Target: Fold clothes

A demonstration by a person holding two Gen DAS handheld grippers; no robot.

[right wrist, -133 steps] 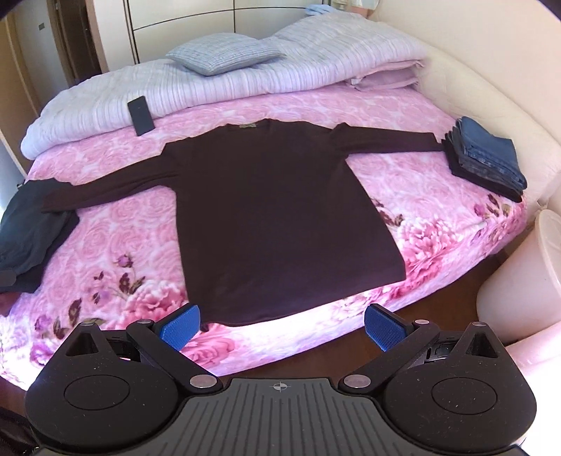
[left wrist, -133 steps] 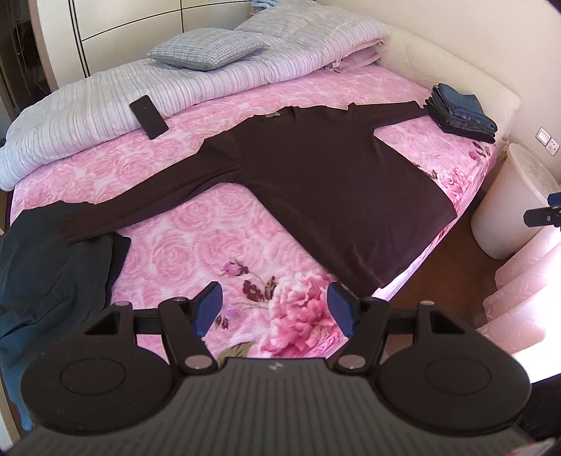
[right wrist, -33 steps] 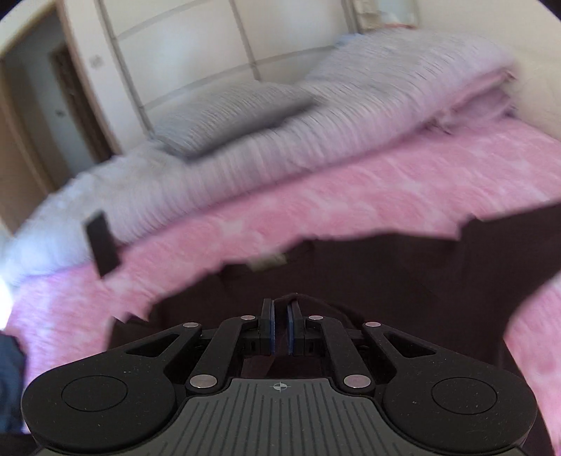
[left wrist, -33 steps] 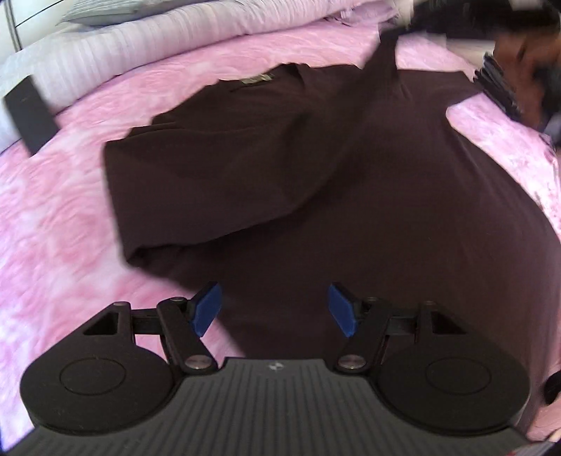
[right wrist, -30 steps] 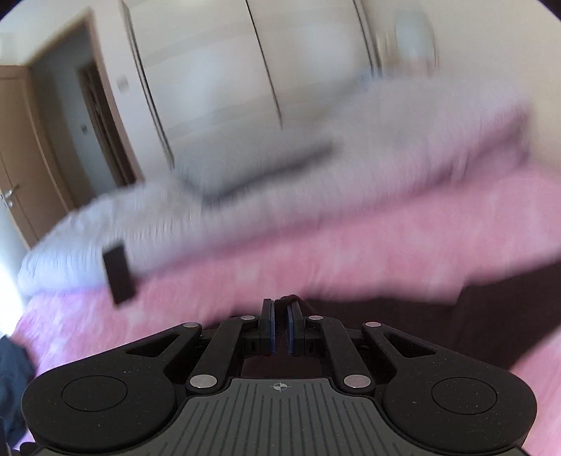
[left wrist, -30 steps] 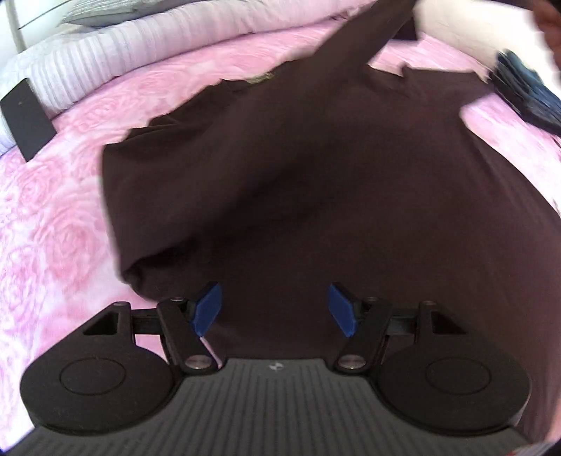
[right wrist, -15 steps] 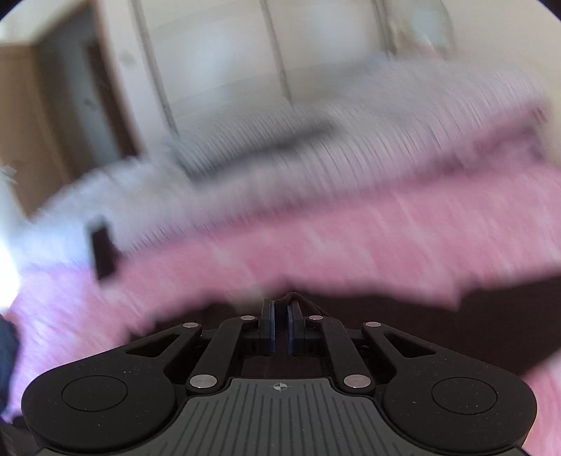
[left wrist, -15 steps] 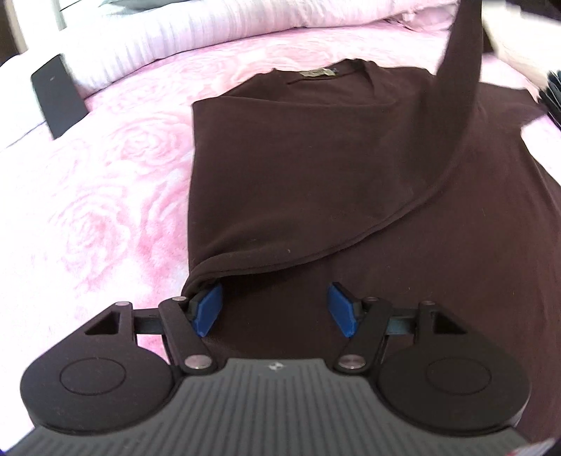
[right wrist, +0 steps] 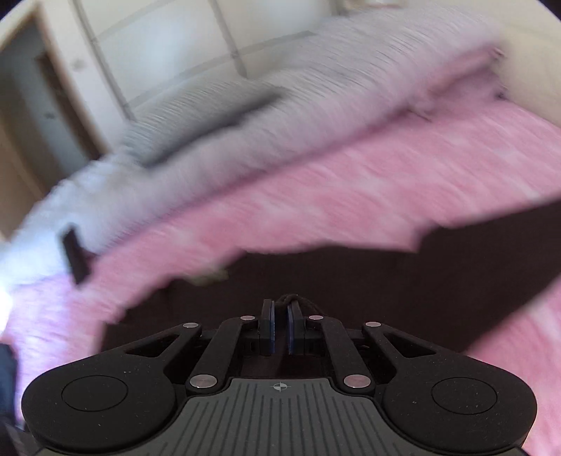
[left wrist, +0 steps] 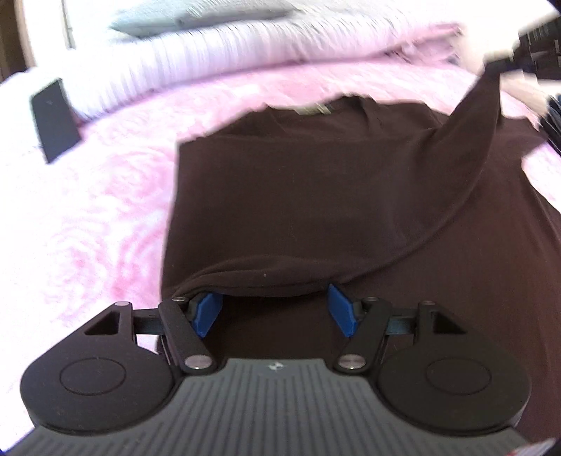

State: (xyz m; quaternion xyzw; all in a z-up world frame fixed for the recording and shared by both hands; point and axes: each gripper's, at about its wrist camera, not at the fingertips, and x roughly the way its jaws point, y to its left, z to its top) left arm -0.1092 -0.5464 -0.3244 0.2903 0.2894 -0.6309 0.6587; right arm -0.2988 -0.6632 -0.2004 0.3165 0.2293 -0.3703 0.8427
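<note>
A dark brown long-sleeved sweater (left wrist: 298, 175) lies flat on the pink floral bed sheet (left wrist: 87, 210), neck label toward the far side. Its left sleeve (left wrist: 466, 140) is folded across the body and rises to the upper right. My left gripper (left wrist: 275, 312) stands open, low over the sweater, and the folded edge drapes over its blue fingertips (left wrist: 207, 312) without being pinched. In the right wrist view my right gripper (right wrist: 280, 328) is shut on the sleeve cuff (right wrist: 294, 301), held above the sweater body (right wrist: 385, 280). That view is blurred.
A black phone (left wrist: 54, 119) lies at the far left edge of the sheet, against a striped pale duvet (left wrist: 210, 59) with a grey pillow (left wrist: 196, 17) on it. The phone (right wrist: 75, 256) also shows in the right wrist view. Wardrobe doors (right wrist: 157, 42) stand behind the bed.
The sleeve held by my right gripper has swung across the body toward the right and come lower. My left gripper has moved in against the sweater's folded left edge, which now drapes over its tips.
</note>
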